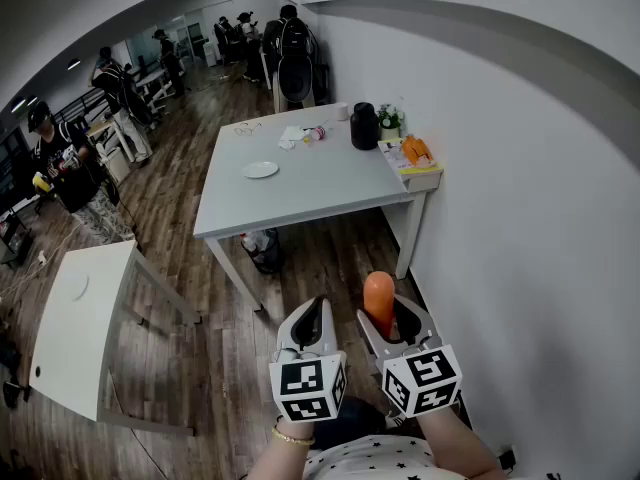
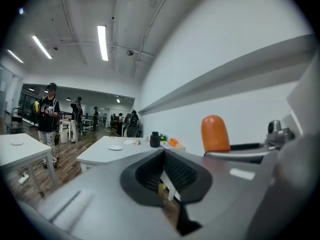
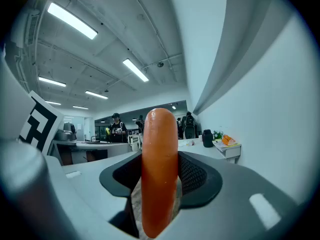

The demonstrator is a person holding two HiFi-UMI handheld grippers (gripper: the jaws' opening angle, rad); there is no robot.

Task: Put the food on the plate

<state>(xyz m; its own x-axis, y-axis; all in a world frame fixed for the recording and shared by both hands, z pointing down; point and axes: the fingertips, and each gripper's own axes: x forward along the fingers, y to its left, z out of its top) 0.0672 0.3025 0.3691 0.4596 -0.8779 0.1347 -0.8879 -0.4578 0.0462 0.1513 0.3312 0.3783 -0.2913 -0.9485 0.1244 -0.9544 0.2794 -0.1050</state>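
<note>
An orange sausage (image 1: 379, 303) stands upright between the jaws of my right gripper (image 1: 388, 320), which is shut on it. In the right gripper view the sausage (image 3: 160, 174) fills the gap between the dark pads. It also shows at the right of the left gripper view, as the sausage (image 2: 215, 133). My left gripper (image 1: 312, 313) is beside the right one, its jaws pressed together with nothing between them. A small white plate (image 1: 260, 169) lies on the grey table (image 1: 320, 193) well ahead of both grippers. Both grippers hang over the wooden floor, short of the table.
A black jug (image 1: 364, 126), a plant and papers stand at the table's far end; orange items (image 1: 415, 151) lie on a side shelf. A white wall runs along the right. A dark bin (image 1: 262, 250) sits under the table. Another white table (image 1: 75, 328) stands left; people stand beyond.
</note>
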